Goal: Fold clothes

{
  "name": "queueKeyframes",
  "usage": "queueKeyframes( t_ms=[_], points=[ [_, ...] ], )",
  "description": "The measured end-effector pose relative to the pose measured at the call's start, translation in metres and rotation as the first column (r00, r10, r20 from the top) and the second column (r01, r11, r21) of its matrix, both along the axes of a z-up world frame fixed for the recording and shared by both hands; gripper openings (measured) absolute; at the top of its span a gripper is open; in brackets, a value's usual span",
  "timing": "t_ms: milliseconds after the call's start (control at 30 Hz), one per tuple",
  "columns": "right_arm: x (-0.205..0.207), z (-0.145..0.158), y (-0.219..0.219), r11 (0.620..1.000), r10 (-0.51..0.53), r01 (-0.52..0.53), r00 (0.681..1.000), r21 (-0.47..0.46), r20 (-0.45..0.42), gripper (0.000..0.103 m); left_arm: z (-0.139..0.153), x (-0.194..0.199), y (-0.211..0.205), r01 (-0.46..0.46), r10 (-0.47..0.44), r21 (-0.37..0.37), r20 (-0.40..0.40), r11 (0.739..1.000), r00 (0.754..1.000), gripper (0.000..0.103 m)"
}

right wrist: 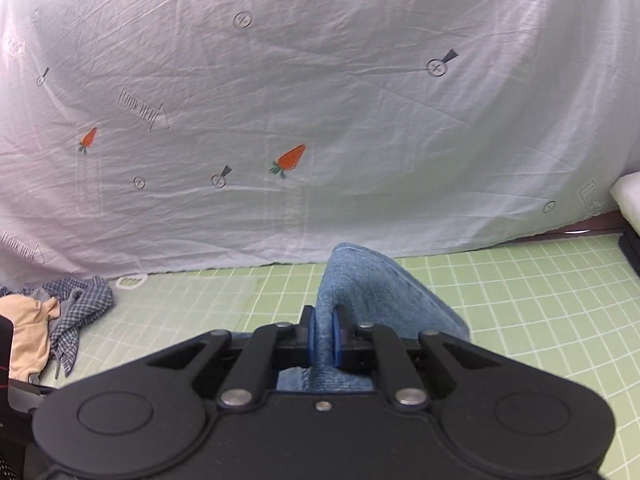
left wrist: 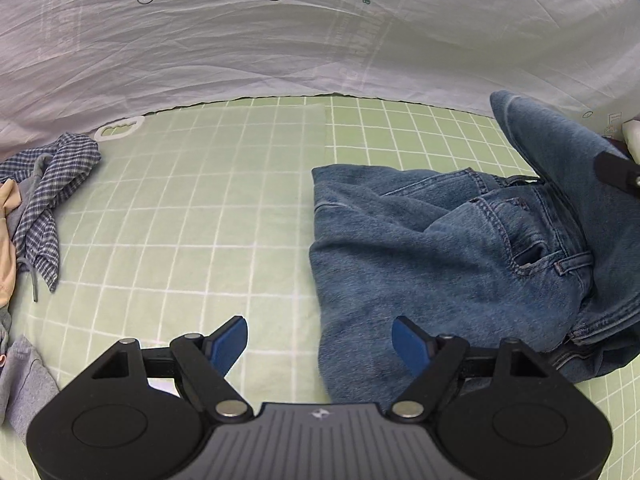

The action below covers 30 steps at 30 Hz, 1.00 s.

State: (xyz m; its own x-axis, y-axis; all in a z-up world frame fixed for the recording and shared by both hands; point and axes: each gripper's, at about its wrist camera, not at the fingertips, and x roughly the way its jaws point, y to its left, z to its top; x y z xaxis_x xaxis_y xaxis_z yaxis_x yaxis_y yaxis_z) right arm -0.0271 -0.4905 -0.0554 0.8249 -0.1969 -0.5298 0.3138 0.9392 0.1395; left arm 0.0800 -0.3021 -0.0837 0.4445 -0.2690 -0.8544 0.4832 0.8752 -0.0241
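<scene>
Although the heap of clothes (left wrist: 36, 208) at the left edge of the bench (left wrist: 200, 220) is light stuff, checked cotton, a peach piece and grey jersey, the jeans (left wrist: 440, 248) toward the right side are another matter: thick denim, heavy for their bulk, limp but slow to drape, and likely to drag on the green checked cover. The left gripper (left wrist: 320, 344) hangs over their near left edge with its blue fingers (left wrist: 228, 346) spread wide and nothing between them. Further right, a length of the jeans is lifted off the bench; the right gripper (right wrist: 324, 338) has it, its fingers pressed on a fold of denim and closing a little more. Judging by the weight, a hem, the waistband or a doubled seam would give the firmest hold; a single layer mid-leg may slip and sag.
</scene>
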Motion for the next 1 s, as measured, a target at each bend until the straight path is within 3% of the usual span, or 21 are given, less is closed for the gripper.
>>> queueKeyframes(
  t_ms=[100, 200, 300, 367, 433, 500, 567, 733, 833, 1000],
  points=[
    [0.022, -0.042, 0.022, 0.999, -0.002, 0.009, 0.991, 0.049, -0.136, 0.011, -0.007, 0.004, 0.015, -0.001, 0.001, 0.010, -0.019, 1.000, 1.000, 0.080],
    [0.022, -0.058, 0.032, 0.998, -0.009, 0.019, 0.984, 0.054, -0.179, 0.013, -0.009, 0.009, 0.025, -0.011, 0.011, 0.000, -0.034, 1.000, 0.999, 0.080],
    [0.012, -0.049, 0.032, 0.997, -0.001, 0.014, 0.988, 0.078, -0.156, 0.043, -0.007, 0.014, 0.031, -0.021, 0.020, -0.027, -0.040, 0.999, 0.999, 0.080],
    [-0.001, -0.032, 0.024, 0.993, -0.033, 0.044, 0.994, 0.106, -0.108, 0.078, -0.006, 0.013, 0.030, -0.026, 0.024, -0.043, -0.044, 0.999, 0.999, 0.080],
    [-0.017, -0.016, 0.011, 0.985, -0.103, 0.112, 0.992, 0.134, -0.072, 0.091, -0.004, 0.010, 0.025, -0.023, 0.020, -0.059, -0.046, 0.998, 0.999, 0.080],
    [-0.034, -0.004, -0.008, 0.969, -0.170, 0.176, 0.984, 0.174, -0.047, 0.093, -0.002, 0.007, 0.019, -0.015, 0.012, -0.074, -0.050, 0.997, 0.999, 0.080],
    [-0.049, 0.000, -0.029, 0.947, -0.243, 0.251, 0.968, 0.201, -0.065, 0.102, -0.001, 0.002, 0.009, -0.004, -0.001, -0.092, -0.055, 0.996, 0.998, 0.081],
    [-0.082, -0.013, -0.085, 0.864, -0.405, 0.453, 0.885, 0.220, -0.229, 0.102, 0.005, -0.009, -0.019, 0.029, -0.037, -0.150, -0.052, 0.988, 0.998, 0.084],
    [-0.105, -0.023, -0.109, 0.834, -0.440, 0.499, 0.859, 0.236, -0.261, 0.102, 0.011, -0.011, -0.040, 0.051, -0.062, -0.200, -0.049, 0.978, 0.997, 0.084],
    [-0.125, -0.038, -0.144, 0.826, -0.444, 0.518, 0.841, 0.222, -0.309, 0.102, 0.011, 0.001, -0.085, 0.079, -0.107, -0.296, -0.082, 0.952, 0.991, 0.081]
  ],
)
